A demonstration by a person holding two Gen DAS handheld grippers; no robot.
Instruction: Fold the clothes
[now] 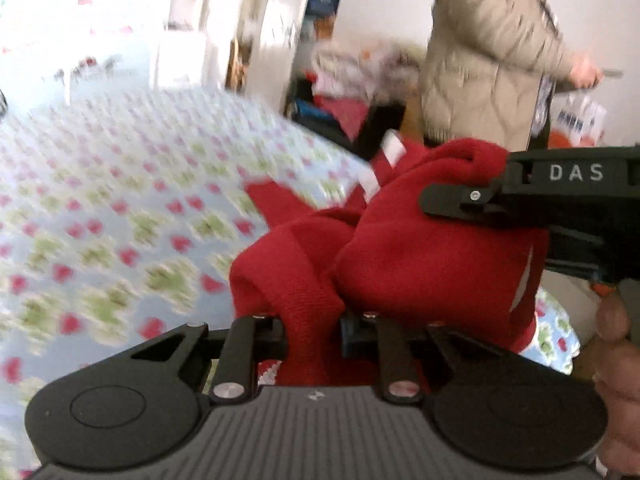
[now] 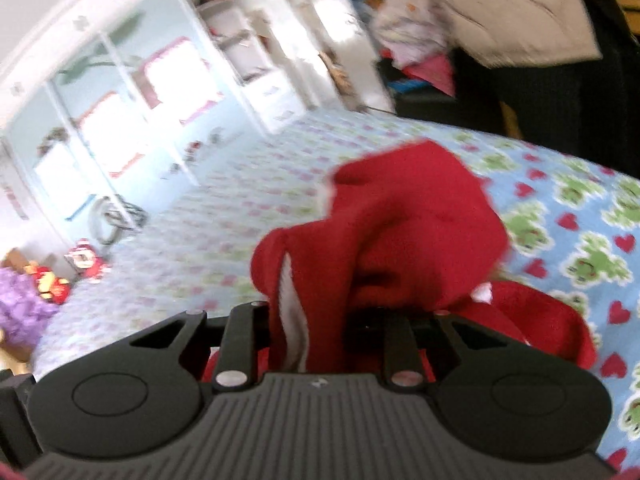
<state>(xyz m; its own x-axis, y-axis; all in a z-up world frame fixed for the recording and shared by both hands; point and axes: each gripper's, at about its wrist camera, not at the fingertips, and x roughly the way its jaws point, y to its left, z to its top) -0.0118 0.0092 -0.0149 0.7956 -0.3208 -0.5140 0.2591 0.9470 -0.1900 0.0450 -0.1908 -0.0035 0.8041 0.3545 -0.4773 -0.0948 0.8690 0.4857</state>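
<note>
My left tool [image 1: 312,320] is clamped narrow on a bunched fold of the red garment [image 1: 400,248], lifted above the frog-and-heart bedsheet [image 1: 120,220]. My right tool [image 2: 312,320] pinches another fold of it the same way. A person in a beige quilted jacket [image 1: 480,60] stands beyond the bed.

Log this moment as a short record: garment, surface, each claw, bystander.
garment: red knit garment, bunched, white lining showing, lifted off the bed
surface: bedsheet, light blue with green frogs and red hearts
left claw: shut on the red cloth
right claw: shut on the red cloth; also visible at right in the left wrist view
bystander: person in beige quilted jacket standing beyond the bed
image quality: motion blur
</note>
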